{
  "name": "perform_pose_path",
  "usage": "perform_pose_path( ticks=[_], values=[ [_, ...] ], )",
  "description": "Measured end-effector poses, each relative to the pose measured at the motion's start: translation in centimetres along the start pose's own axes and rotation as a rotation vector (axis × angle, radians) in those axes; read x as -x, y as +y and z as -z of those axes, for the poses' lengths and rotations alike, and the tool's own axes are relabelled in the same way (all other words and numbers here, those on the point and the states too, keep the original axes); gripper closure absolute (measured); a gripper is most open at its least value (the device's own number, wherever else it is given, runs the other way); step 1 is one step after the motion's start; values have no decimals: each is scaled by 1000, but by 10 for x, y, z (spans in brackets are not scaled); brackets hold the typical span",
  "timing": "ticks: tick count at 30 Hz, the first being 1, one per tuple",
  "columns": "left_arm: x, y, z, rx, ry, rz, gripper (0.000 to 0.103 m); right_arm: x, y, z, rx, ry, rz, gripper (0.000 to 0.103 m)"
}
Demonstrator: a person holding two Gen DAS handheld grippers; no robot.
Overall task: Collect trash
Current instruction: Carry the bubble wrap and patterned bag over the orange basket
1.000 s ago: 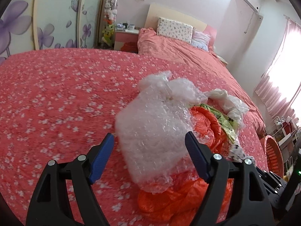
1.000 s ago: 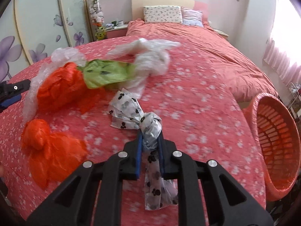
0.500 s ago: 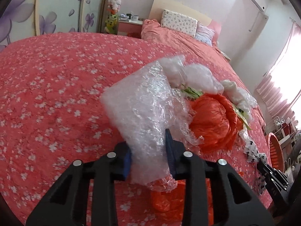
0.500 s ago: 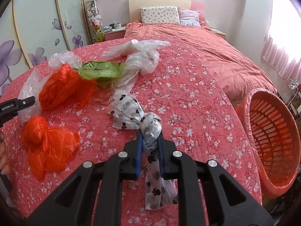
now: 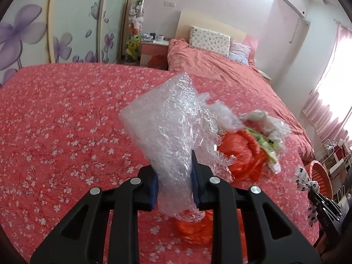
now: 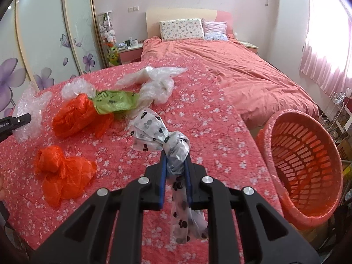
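Observation:
My left gripper [image 5: 173, 173] is shut on a sheet of clear bubble wrap [image 5: 169, 127] and holds it above the flowered red bedspread [image 5: 55, 114]. My right gripper [image 6: 175, 167] is shut on a knotted white bag with black paw prints [image 6: 158, 136], lifted off the bed; the bag also shows in the left wrist view [image 5: 305, 180]. Two orange bags [image 6: 77, 116] [image 6: 61, 171], a green bag [image 6: 114, 103] and clear bags [image 6: 156, 83] lie on the bed. An orange basket [image 6: 303, 162] stands to the right of the bed.
A second bed with a salmon duvet [image 6: 231, 70] and pillows [image 6: 180, 29] lies beyond. Wardrobe doors with purple flowers [image 6: 44, 50] are on the left. A pink nightstand [image 5: 154, 50] stands by the headboard. A wire rack [image 6: 336, 110] is behind the basket.
My left gripper closed on the bubble wrap and lifted it off the bed. My right gripper kept its grip on the paw-print bag and raised it toward the basket side.

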State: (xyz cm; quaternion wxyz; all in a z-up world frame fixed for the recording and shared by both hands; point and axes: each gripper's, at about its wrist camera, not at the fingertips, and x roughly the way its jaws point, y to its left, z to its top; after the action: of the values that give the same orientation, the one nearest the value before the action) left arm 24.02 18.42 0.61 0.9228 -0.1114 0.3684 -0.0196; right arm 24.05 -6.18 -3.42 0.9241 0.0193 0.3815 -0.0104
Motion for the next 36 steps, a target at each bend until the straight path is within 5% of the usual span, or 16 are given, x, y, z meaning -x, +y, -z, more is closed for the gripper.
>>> perform_pose_path(
  ticks=[19, 36],
  values=[
    [28, -106, 5, -189, -52, 124, 78, 50, -58, 1, -92, -113, 64, 87],
    [10, -199, 35, -312, -16, 257, 78, 80, -118, 12, -185, -196, 167, 87]
  ],
)
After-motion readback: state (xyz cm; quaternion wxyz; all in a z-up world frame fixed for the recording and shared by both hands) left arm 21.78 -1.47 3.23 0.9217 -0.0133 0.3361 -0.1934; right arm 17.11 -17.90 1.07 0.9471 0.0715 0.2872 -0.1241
